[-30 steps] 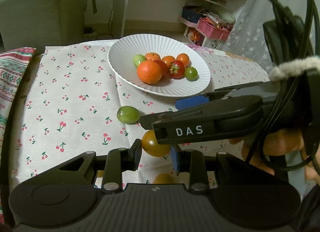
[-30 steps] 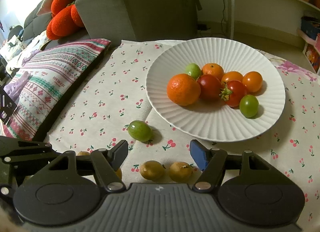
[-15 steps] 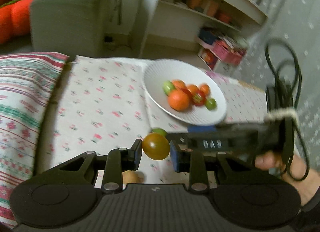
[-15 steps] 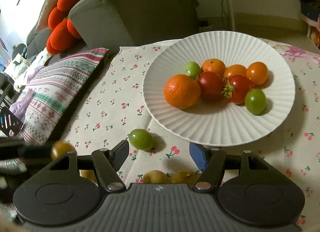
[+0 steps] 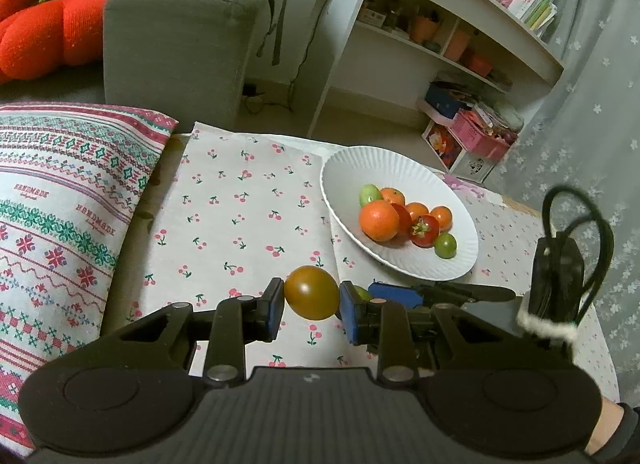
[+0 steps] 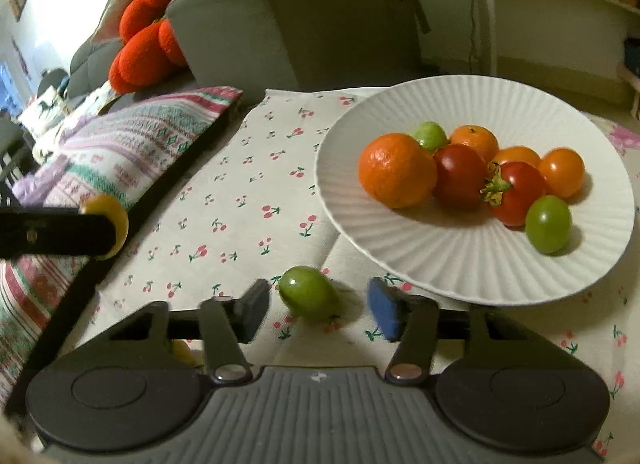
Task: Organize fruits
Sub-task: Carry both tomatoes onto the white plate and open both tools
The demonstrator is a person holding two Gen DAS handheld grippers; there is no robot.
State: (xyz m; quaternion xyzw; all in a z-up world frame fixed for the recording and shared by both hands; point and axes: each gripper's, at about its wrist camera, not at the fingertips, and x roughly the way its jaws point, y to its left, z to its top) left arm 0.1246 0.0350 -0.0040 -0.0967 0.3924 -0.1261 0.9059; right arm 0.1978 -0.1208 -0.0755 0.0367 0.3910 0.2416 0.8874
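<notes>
Desk: cherry-print cloth point(image 6: 240, 192), lower frame.
Left gripper point(image 5: 311, 300): jaws pinching a glossy amber tomato point(image 5: 311, 293), lifted at centre.
Right gripper point(image 6: 316, 306): jaws spread around an oval green tomato point(image 6: 308, 293).
Plate point(image 6: 472, 264): ribbed white, upper right, holding mixed fruits.

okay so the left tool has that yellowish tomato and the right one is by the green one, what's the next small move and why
Probably close the right tool on the green tomato: its fingers stand open on either side of the fruit, which lies on the cloth just short of the white plate. The left tool already grips the yellow-brown tomato.
</notes>
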